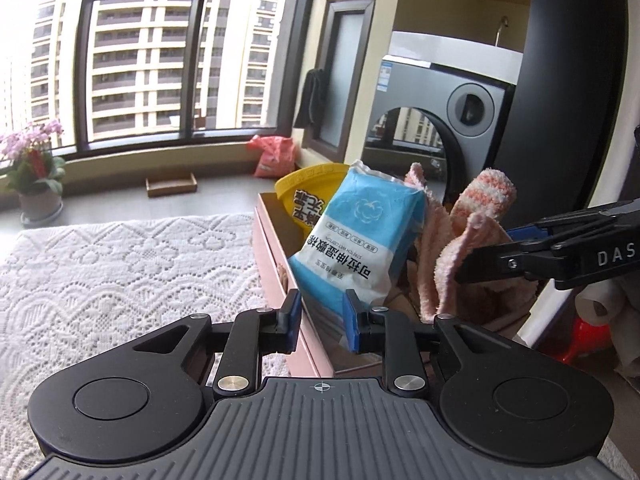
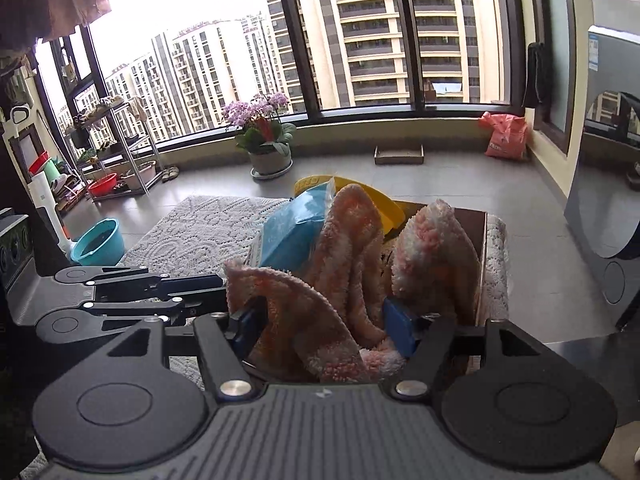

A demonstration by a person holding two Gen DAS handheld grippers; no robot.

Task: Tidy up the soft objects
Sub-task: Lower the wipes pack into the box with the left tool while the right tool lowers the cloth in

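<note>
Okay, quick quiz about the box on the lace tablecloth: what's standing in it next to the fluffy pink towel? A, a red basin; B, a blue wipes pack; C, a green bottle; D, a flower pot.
B: a blue wipes pack leans upright in the pink box beside the fluffy pink towel, in front of a yellow lid.

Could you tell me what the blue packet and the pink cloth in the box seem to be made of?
Blue packet: thin plastic film, slightly glossy, by its crinkles and crimped sealed end. Pink cloth: fluffy fleece or microfibre terry, matte, by its fuzzy looped pile and soft folds; the exact fibre cannot be told.
</note>
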